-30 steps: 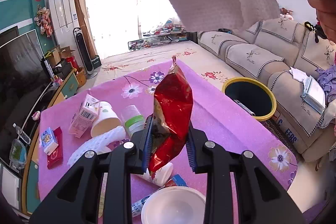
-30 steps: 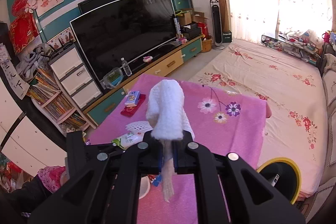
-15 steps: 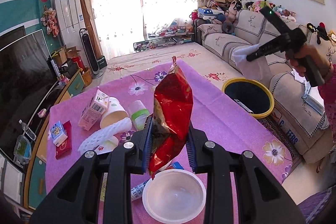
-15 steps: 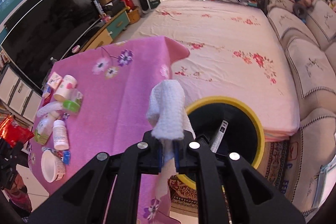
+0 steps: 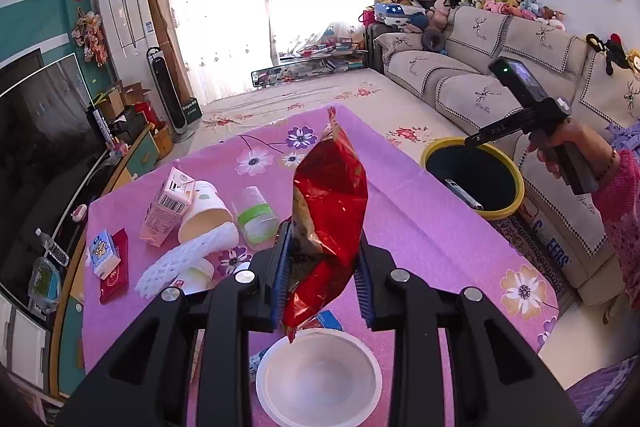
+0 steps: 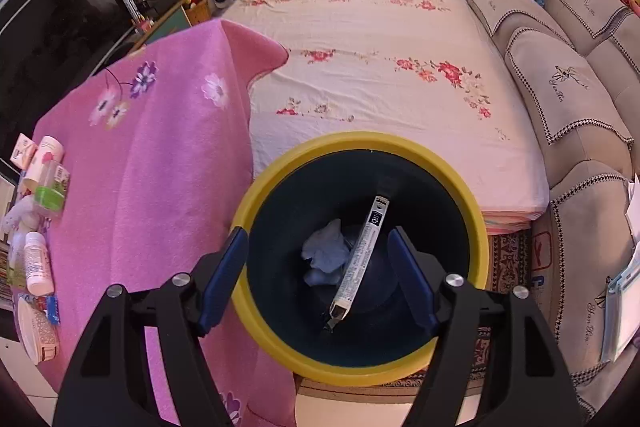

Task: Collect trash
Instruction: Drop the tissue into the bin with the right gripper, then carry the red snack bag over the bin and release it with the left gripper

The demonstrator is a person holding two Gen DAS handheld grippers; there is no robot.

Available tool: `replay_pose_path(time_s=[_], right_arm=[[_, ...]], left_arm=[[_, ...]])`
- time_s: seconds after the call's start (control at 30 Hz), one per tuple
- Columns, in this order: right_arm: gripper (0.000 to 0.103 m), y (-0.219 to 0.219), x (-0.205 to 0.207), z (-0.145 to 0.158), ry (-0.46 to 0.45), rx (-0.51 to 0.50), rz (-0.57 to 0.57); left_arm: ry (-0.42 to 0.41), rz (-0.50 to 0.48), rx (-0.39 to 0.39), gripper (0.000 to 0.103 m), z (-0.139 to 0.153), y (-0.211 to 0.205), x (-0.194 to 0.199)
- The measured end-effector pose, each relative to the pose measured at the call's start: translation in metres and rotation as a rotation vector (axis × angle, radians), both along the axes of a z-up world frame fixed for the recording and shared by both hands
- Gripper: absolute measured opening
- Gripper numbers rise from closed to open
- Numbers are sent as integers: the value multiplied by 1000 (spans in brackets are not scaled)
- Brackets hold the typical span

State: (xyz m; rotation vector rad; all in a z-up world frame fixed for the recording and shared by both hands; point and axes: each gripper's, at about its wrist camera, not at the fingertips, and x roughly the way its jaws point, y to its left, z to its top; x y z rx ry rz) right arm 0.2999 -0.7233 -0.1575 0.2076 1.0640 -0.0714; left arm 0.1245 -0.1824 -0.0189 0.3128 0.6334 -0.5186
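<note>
My left gripper (image 5: 322, 281) is shut on a crumpled red snack bag (image 5: 328, 219), held upright above the pink table (image 5: 400, 219). My right gripper (image 6: 320, 279) hangs over the yellow-rimmed bin (image 6: 478, 227), its jaws opening with nothing between them. Inside the bin lie a white tissue (image 6: 326, 257) and a long tube (image 6: 364, 251). In the left wrist view a hand holds the right gripper (image 5: 474, 141) above the bin (image 5: 516, 203) beside the table.
On the table lie a white bowl (image 5: 318, 377), a pink carton (image 5: 168, 205), a paper cup (image 5: 204, 213), a green-banded cup (image 5: 256, 217), a foam net (image 5: 188, 261) and small packets (image 5: 104, 253). A sofa (image 5: 460, 83) runs along the right, a TV (image 5: 36, 115) on the left.
The right gripper swung from above the table down over the bin and opened; the white tissue it held now lies in the bin. The left gripper kept still with the red bag.
</note>
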Motion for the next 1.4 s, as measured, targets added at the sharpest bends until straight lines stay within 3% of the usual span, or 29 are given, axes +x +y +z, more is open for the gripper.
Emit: replay_pose_path(time_s=[0.1,0.2,0.43,0.67,0.9,1.4], right_arm=[[69,11,-39,16,-93,57,25],[71,26,-75,22,-146,45,40],[71,21,-130,19,-177,2,-17],[71,17,-162,22,-197,-43,2],[71,12,-177,17,-200,-63,32],[71,-42,-189,-6,-169,-24,-51]], left_arm=[[1,-9,22,29,0,-6,3],[24,-14,43,29,1,-16,11],[55,-60,70,29,6,-69,31],[85,-149,104,29,4,-153,48],[185,-202,164,29,-26,-246,76],[253,-206,264,29,-103,-395,109]])
